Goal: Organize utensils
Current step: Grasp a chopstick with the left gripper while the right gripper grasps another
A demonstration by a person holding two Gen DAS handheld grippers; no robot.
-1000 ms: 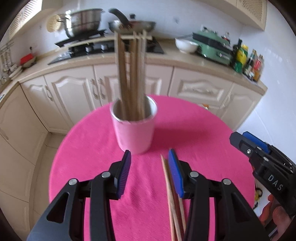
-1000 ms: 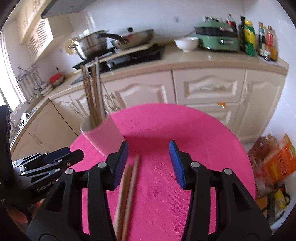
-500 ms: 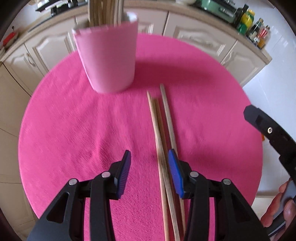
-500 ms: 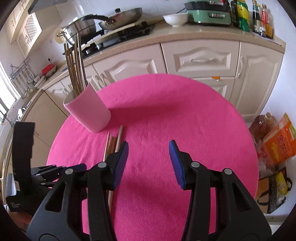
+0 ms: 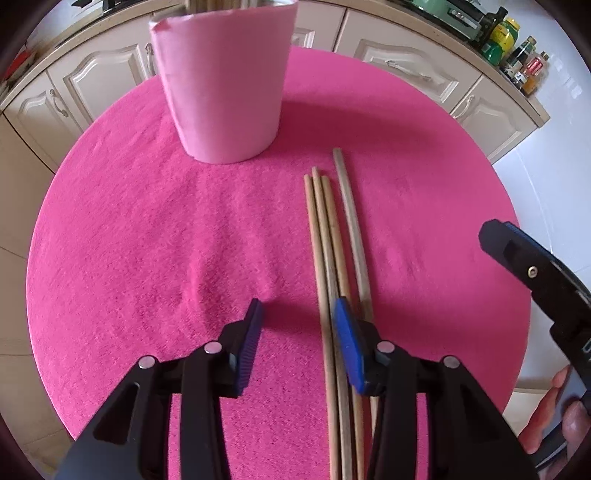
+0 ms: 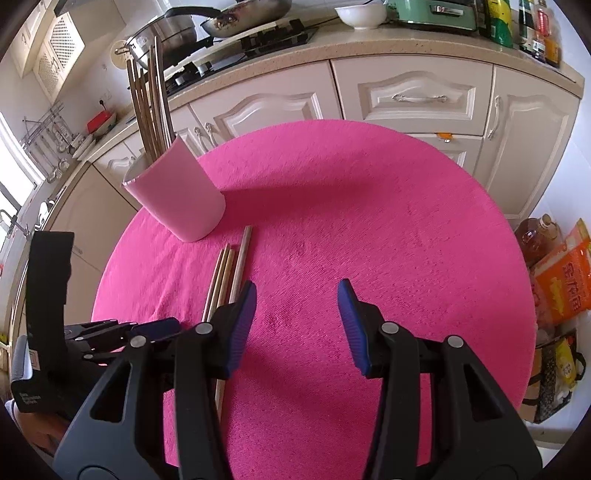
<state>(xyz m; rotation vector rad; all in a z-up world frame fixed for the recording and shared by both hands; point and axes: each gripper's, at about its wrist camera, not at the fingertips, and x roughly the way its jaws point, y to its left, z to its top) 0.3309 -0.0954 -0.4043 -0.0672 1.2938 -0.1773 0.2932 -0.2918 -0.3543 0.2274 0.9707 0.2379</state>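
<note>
Four wooden chopsticks [image 5: 334,236] lie side by side on a round table covered with a bright pink cloth [image 5: 129,240], running from the middle of the left wrist view down to its bottom edge. A pink cup [image 5: 221,81] stands upright at the upper middle of that view, just beyond the chopstick tips and apart from them.

The left gripper [image 5: 297,334] fills the bottom of its own view, pointing steeply down at the cloth. Its jaws are closing, with only bare pink cloth between them; the right-hand blue pad [image 5: 347,347] sits over the chopsticks, whether touching them is unclear. At the right edge, the black right gripper [image 5: 532,273] shows with fingers of a hand [image 5: 554,417] around it at the lower right.

The right wrist view takes in more of the room. Its gripper [image 6: 297,317] has jaws spread apart with nothing between them, above bare cloth at lower centre. The loose chopsticks [image 6: 227,273] appear left of centre, partly hidden behind the left-hand pad. Only here do the chopsticks [image 6: 147,107] already standing in the cup [image 6: 177,195] show, rising toward the upper left. Also seen only here: a stove with pans [image 6: 221,22] along the top, a white bowl [image 6: 360,14], and an orange bag [image 6: 565,273] at the right edge. Cream cabinets [image 6: 413,99] cross both views.
</note>
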